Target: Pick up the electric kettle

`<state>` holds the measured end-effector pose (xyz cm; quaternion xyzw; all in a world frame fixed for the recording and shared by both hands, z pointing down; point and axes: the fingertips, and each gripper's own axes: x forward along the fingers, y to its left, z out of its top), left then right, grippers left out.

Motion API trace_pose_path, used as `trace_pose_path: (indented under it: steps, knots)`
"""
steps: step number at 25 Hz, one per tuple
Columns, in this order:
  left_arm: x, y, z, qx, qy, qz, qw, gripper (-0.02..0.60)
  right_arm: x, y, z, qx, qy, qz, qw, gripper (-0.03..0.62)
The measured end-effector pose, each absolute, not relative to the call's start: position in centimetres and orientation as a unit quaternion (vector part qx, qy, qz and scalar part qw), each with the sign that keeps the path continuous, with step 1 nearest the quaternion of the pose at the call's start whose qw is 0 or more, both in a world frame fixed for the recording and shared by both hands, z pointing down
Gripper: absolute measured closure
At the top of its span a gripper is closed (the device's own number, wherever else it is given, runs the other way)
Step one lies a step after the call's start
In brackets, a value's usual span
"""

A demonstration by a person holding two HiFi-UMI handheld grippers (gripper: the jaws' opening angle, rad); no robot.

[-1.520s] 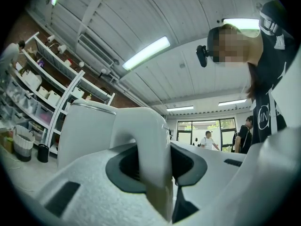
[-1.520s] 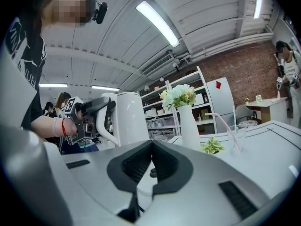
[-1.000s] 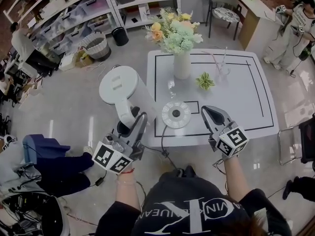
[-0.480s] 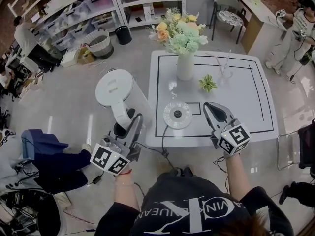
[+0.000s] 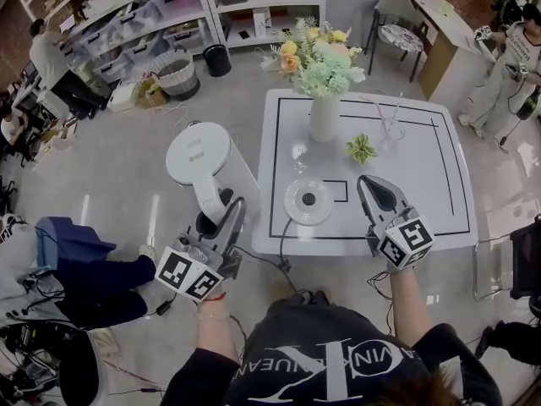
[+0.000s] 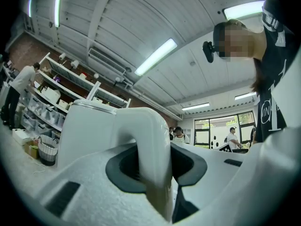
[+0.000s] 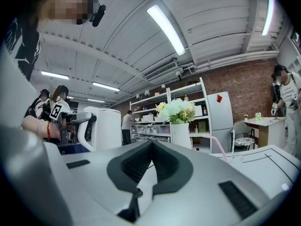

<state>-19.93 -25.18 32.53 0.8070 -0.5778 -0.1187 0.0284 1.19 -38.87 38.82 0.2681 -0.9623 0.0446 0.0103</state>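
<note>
The left gripper point(image 5: 223, 218) is clamped on the handle of the white electric kettle point(image 5: 203, 161). In the left gripper view the handle point(image 6: 151, 147) stands pinched between the two jaws, and the kettle hangs in the air beyond the table's point(image 5: 439, 201) left edge, off its round base point(image 5: 308, 201), which sits near the table's front edge. From the head view only the lid and upper wall show; the lower body and the bottom of the handle lie behind the gripper, and the spout cannot be made out. The right gripper point(image 5: 370, 184) hovers over the front edge with its jaws pressed together on nothing, the dark pads meeting tip to tip in its own view point(image 7: 150, 160). A cord point(image 5: 280, 245) drops from the base over the front edge and is lost behind the person's dark shirt point(image 5: 321, 358). The shirt's large pale lettering runs upside down and is cut by the frame's bottom edge, so it is not readable whole. The marker cubes carry only black-and-white squares.
</note>
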Motion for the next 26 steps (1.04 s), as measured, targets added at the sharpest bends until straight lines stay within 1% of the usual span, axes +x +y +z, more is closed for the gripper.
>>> trace_pose_path:
  steps: [10, 26]
  knots:
    - [-19.74, -25.00, 32.53, 0.809, -0.576, -0.115, 0.028, 0.465, 2.07, -39.10, 38.55, 0.282, -0.958, 0.049, 0.001, 0.595]
    - [-19.82, -24.87, 32.01, 0.811, -0.574, -0.111, 0.026, 0.465, 1.57, -38.99, 39.02, 0.279, -0.958, 0.062, -0.002, 0.595]
